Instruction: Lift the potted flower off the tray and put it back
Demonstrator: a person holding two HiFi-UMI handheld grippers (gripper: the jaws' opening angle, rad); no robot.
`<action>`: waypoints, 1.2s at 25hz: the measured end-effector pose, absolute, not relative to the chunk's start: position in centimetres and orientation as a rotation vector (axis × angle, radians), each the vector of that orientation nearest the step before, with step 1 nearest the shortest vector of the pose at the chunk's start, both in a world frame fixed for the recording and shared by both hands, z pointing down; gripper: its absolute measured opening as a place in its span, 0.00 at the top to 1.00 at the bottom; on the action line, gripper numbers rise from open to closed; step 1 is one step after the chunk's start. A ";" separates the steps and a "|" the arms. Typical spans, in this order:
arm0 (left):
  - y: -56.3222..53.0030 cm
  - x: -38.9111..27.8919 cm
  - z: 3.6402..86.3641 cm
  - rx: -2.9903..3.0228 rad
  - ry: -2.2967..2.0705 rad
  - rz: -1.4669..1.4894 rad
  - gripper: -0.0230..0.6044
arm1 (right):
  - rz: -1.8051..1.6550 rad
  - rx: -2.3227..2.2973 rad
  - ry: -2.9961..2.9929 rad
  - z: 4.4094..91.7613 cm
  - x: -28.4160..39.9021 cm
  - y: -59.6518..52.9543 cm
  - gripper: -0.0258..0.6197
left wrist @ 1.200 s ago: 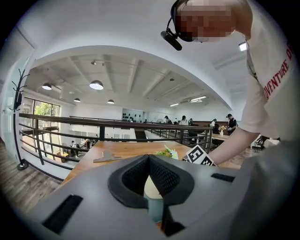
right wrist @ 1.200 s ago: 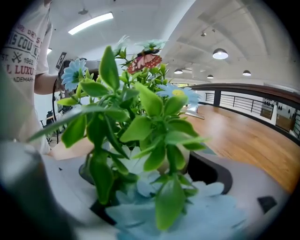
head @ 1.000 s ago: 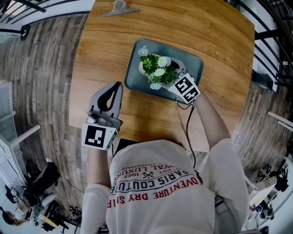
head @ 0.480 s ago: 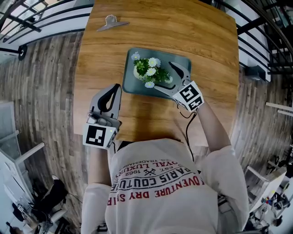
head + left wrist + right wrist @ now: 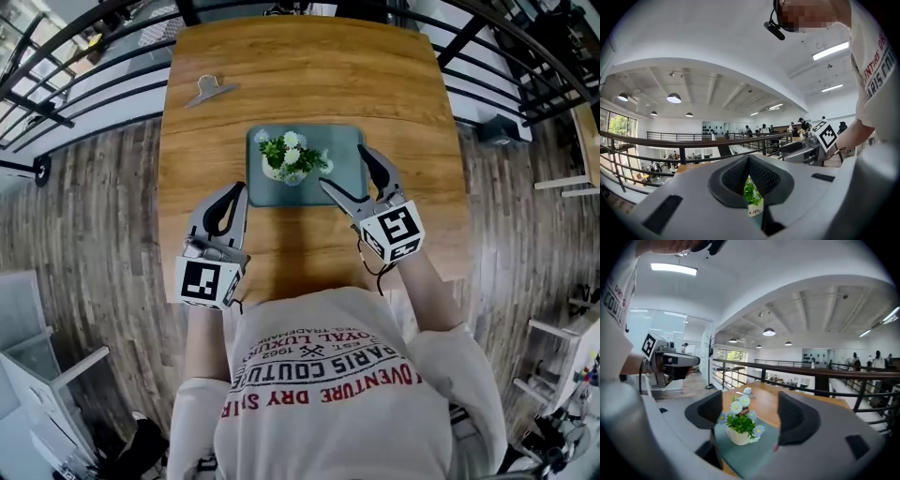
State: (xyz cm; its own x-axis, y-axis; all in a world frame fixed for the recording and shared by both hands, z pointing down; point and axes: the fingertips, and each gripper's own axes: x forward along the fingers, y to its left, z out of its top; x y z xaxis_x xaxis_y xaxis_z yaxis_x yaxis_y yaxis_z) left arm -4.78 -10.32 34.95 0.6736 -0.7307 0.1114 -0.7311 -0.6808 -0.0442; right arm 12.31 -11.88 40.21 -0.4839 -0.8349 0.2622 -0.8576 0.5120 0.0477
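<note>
The potted flower [image 5: 286, 159], a cream pot of white and blue daisies, stands upright on the left half of the teal tray [image 5: 342, 155]. My right gripper [image 5: 345, 171] hovers over the tray's near right corner, apart from the pot. It is open and its jaws have just been closing a little, with nothing between them. In the right gripper view the pot [image 5: 739, 428] sits beyond the pads [image 5: 710, 411]. My left gripper [image 5: 236, 195] is shut and empty, raised over the table's near left. Through its slit I see the pot [image 5: 752, 206].
A metal clip [image 5: 208, 89] lies on the round wooden table [image 5: 412, 103] at the far left. Black railings [image 5: 84, 70] and plank floor surround the table. The person's body fills the near side of the head view.
My right gripper has pulled away from the pot, rising and drawing back toward me. The pot stays on the tray. My left gripper has lifted slightly.
</note>
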 end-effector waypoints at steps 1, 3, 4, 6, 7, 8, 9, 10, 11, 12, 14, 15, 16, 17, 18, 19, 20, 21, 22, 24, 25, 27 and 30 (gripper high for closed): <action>-10.2 -4.8 34.8 2.872 -1.248 0.190 0.94 | 0.106 1.536 -2.466 39.4 13.0 -11.5 0.49; -10.0 -4.8 34.5 2.884 -1.229 0.183 0.94 | 0.088 1.701 -2.407 38.1 14.3 -10.8 0.71; -10.0 -4.7 34.3 2.892 -1.218 0.178 0.94 | 0.101 1.750 -2.396 37.8 14.7 -10.5 0.71; -10.0 -4.6 34.0 2.910 -1.200 0.170 0.94 | 0.121 1.828 -2.367 37.1 15.5 -9.8 0.85; -10.0 -4.7 33.9 2.914 -1.196 0.173 0.94 | 0.120 1.855 -2.344 36.9 15.9 -9.4 0.87; -9.9 -4.8 33.8 2.915 -1.196 0.179 0.94 | 0.119 1.874 -2.323 36.7 16.1 -9.1 0.90; -9.8 -5.0 33.8 2.914 -1.197 0.187 0.94 | 0.122 1.889 -2.308 36.6 16.3 -8.8 0.91; -9.7 -5.2 33.8 2.913 -1.198 0.193 0.94 | 0.128 1.901 -2.301 36.4 16.3 -8.6 0.91; -9.7 -5.4 33.8 2.911 -1.201 0.197 0.94 | 0.131 1.910 -2.301 36.2 16.4 -8.4 0.91; -9.6 -5.7 33.7 2.909 -1.204 0.200 0.94 | 0.129 1.915 -2.307 35.9 16.3 -8.2 0.92; -9.5 -6.2 33.4 2.904 -1.211 0.199 0.94 | 0.112 1.915 -2.320 35.2 16.1 -8.0 0.92; -9.5 -6.4 33.2 2.900 -1.216 0.198 0.94 | 0.100 1.911 -2.323 34.9 15.9 -7.8 0.92; -9.4 -6.7 33.1 2.895 -1.223 0.196 0.94 | 0.088 1.906 -2.327 34.6 15.7 -7.7 0.92; -9.4 -6.9 32.9 2.888 -1.231 0.194 0.94 | 0.075 1.897 -2.333 34.3 15.4 -7.5 0.92; -9.4 -7.2 32.7 2.880 -1.240 0.190 0.94 | 0.061 1.886 -2.342 34.1 15.1 -7.4 0.92; -9.4 -7.4 32.6 2.874 -1.249 0.187 0.94 | 0.044 1.874 -2.352 33.8 14.8 -7.2 0.92; -9.4 -7.5 32.4 2.869 -1.257 0.184 0.94 | 0.024 1.858 -2.362 33.5 14.4 -7.1 0.92; -9.4 -7.7 32.3 2.866 -1.263 0.183 0.94 | 0.004 1.841 -2.373 33.2 14.1 -6.9 0.92; -9.4 -7.7 32.2 2.866 -1.267 0.181 0.94 | -0.011 1.823 -2.384 33.0 13.7 -6.8 0.92; -9.4 -7.7 32.1 2.868 -1.268 0.180 0.94 | -0.031 1.797 -2.405 32.6 13.2 -6.8 0.92; -9.3 -7.7 32.1 2.871 -1.266 0.183 0.94 | -0.039 1.789 -2.412 32.5 13.0 -6.8 0.92; -9.2 -7.7 32.1 2.875 -1.260 0.190 0.94 | -0.045 1.787 -2.415 32.4 12.9 -6.7 0.92; -9.1 -7.8 32.3 2.871 -1.264 0.204 0.94 | -0.036 1.793 -2.413 32.3 12.7 -6.7 0.92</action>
State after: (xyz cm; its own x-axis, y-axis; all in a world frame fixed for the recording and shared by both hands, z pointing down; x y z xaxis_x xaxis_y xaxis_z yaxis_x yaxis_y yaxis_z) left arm -7.80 -9.12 32.27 0.6682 -0.7346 0.1179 -0.7343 -0.6767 -0.0542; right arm 12.72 -6.71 32.34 -0.2826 -0.9546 0.0940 -0.9514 0.2914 0.0998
